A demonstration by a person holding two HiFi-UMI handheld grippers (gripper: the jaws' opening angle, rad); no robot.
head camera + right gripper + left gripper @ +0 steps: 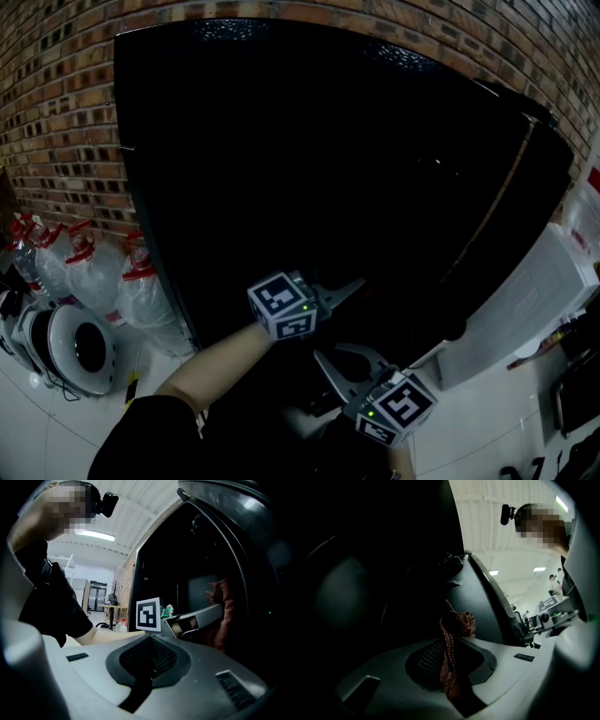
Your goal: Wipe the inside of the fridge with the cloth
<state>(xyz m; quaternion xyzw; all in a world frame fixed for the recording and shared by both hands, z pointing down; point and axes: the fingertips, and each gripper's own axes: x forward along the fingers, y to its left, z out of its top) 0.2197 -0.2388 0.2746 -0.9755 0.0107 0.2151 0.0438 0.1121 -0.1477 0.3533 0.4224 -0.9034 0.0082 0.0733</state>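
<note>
1. Between the jaws of the left gripper (pixel 449 660) sits the one and only cloth (pixel 454 630). It's reddish-brown and knobbly, pinched tight, with a bunch of it poking out past the tips.
2. Two grippers total. The right gripper (pixel 143 677) has its jaws pressed together with nothing in them.
3. One fridge (pixel 328 141), big and black. In the head view both grippers sit close in front of it and point into it, left gripper above, right gripper just below.
4. The head view loses the cloth in the dark. The right gripper view catches it hanging off the left gripper's tip against the fridge's dark inside, plus one marker cube (pixel 148 614) facing the camera.
5. Only the head view shows the surroundings: the brick wall (pixel 56 103), several clear jugs (pixel 94 277) with red tops left of the fridge, and one white round appliance (pixel 75 349) on the floor beside them.
</note>
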